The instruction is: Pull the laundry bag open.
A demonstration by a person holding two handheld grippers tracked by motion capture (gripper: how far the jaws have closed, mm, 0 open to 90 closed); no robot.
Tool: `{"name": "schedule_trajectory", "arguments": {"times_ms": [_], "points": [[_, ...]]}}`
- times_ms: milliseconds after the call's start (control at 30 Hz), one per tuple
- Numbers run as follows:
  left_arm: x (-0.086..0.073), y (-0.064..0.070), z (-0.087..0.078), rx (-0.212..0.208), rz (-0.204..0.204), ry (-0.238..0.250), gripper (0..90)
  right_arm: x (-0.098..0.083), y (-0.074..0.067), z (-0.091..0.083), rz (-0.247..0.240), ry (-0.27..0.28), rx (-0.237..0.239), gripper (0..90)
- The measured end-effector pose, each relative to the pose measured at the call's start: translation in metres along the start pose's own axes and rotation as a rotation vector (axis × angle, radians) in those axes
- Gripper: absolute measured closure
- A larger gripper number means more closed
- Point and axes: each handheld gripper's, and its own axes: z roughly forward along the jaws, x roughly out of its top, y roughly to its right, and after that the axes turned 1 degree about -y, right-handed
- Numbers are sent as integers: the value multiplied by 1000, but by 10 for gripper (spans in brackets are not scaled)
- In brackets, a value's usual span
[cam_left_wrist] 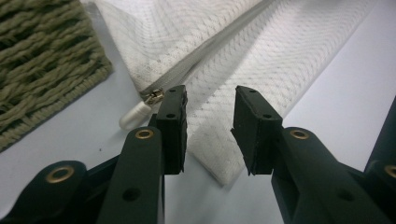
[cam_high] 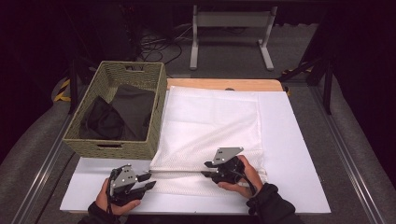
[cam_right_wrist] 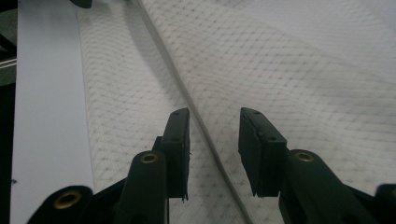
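Mesh laundry bag is lying flat on the white table, just beside a woven basket holding dark clothes. Left gripper is hovering at the bag's near-left corner, jaws partly open around nothing, the zipper pull sitting just beside one jaw. Right gripper is standing partly open over the zipper line, which is running between its jaws, seemingly ungripped.
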Motion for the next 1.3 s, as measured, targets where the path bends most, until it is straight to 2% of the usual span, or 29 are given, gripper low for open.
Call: {"name": "schedule_trajectory", "arguments": {"times_ms": [33, 67, 100, 167, 233, 300, 333, 367, 567, 633, 800, 900, 933, 1000, 1033, 1100, 1233, 1267, 1300], "points": [[0, 1, 1, -6, 0, -4, 678, 1, 1, 5, -3, -14, -11, 625], [0, 1, 1, -4, 5, -8, 708, 0, 3, 9, 6, -12, 14, 619], [1, 2, 2, -14, 3, -11, 733, 0, 4, 13, 11, -22, 14, 629], [3, 5, 7, -38, 24, -35, 792, -1, 6, 19, 11, -43, -6, 676], [4, 7, 13, -46, 45, -72, 833, -1, 8, 20, 34, -25, 7, 766], [4, 8, 15, -49, 49, -74, 849, -1, 8, 20, 31, -24, 9, 801], [6, 6, 16, -57, 36, -77, 882, -1, 9, 18, 38, -21, -2, 868], [5, 5, 16, -63, 32, -76, 893, -1, 10, 16, 43, -12, -1, 884], [5, 1, 16, -76, 28, -79, 895, -1, 10, 9, 48, 5, -38, 893], [5, 2, 16, -77, 28, -81, 895, -1, 11, 6, 47, 15, -67, 894], [4, 0, 15, -77, 21, -77, 895, -5, 17, 4, 80, 8, -117, 890], [3, -1, 14, -75, 10, -74, 894, -8, 19, 6, 94, -6, -121, 812], [3, -1, 14, -75, 10, -74, 895, -8, 19, 6, 94, -6, -121, 812], [3, -2, 13, -70, 17, -75, 894, -9, 20, 9, 116, -17, -128, 657], [3, -2, 14, -67, 18, -74, 894, -9, 20, 9, 116, -17, -128, 657], [3, -1, 13, -72, 10, -75, 894, -12, 21, 11, 133, -28, -98, 570], [2, -2, 13, -72, 12, -75, 894, -13, 23, 10, 137, -29, -92, 607], [2, -3, 13, -71, 12, -76, 894, -13, 23, 10, 134, -29, -96, 652], [2, -3, 13, -70, 12, -76, 895, -14, 23, 10, 134, -19, -95, 762]]}}
